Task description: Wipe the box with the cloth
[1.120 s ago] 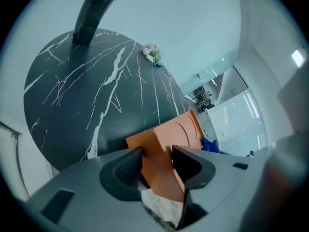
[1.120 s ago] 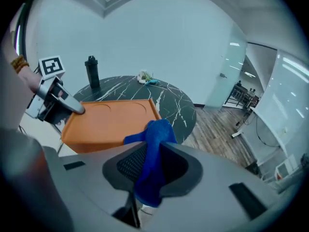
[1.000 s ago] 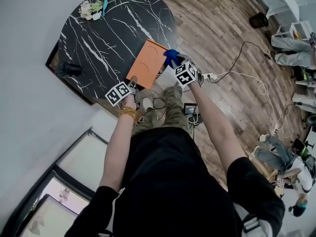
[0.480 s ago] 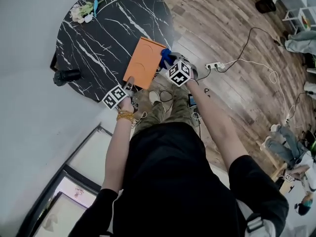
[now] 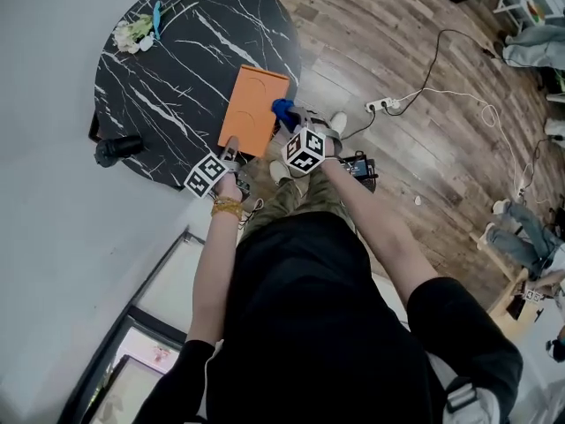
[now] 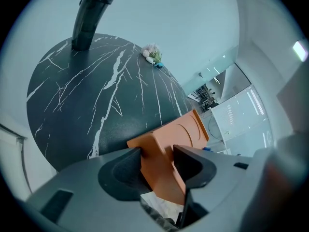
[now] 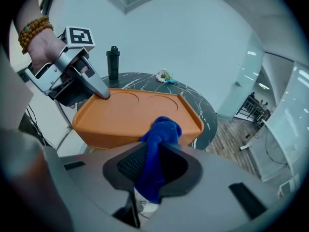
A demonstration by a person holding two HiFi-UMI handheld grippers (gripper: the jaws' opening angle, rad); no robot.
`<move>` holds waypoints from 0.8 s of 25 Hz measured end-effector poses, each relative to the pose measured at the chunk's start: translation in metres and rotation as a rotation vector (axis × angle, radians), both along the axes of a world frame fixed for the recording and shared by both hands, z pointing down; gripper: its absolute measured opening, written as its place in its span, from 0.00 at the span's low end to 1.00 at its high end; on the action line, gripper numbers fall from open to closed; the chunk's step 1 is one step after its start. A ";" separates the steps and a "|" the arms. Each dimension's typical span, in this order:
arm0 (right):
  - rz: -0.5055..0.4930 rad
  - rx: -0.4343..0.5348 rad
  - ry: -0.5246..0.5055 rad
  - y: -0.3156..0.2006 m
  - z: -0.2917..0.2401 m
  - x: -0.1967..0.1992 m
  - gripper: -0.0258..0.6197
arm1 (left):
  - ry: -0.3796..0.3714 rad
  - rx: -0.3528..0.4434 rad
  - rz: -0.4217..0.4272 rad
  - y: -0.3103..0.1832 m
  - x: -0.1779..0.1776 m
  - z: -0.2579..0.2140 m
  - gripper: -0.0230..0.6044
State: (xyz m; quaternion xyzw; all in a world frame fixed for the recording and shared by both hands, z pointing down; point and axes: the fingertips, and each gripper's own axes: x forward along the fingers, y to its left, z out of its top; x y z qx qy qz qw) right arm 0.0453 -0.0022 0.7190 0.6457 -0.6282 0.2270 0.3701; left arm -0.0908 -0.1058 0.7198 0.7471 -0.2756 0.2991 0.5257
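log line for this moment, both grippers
left gripper: shut on box corner | right gripper: shut on cloth | cloth: at box edge, contact unclear

A round black marble table (image 5: 177, 69) with white veins spreads ahead of the left gripper (image 5: 231, 144) and the right gripper (image 5: 291, 126). A black bottle (image 6: 89, 16) stands upright near the table's edge, ahead and to the left of the left gripper. A small pale bunch of flowers (image 5: 132, 32) lies at the far edge, well beyond it. On the wooden floor (image 5: 397, 42), a white power strip (image 5: 380, 105) with trailing cables lies to the right of the right gripper, and a black device (image 5: 360, 166) lies nearer that gripper, also to its right.
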 end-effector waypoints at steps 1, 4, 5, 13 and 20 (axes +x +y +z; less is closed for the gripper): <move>0.014 0.015 0.030 0.001 -0.003 -0.005 0.15 | 0.002 0.002 0.002 0.000 0.000 0.000 0.38; 0.043 0.047 0.114 0.004 -0.004 -0.021 0.15 | 0.004 0.003 0.004 0.000 0.001 0.001 0.38; 0.057 0.056 0.122 0.005 -0.004 -0.024 0.15 | 0.005 0.001 0.005 0.000 0.002 0.002 0.38; -0.008 0.056 0.145 0.013 0.004 -0.052 0.15 | 0.019 0.036 -0.003 0.002 0.002 0.001 0.39; -0.168 0.006 0.071 0.016 0.017 -0.098 0.15 | 0.044 0.033 -0.006 -0.002 0.004 0.002 0.39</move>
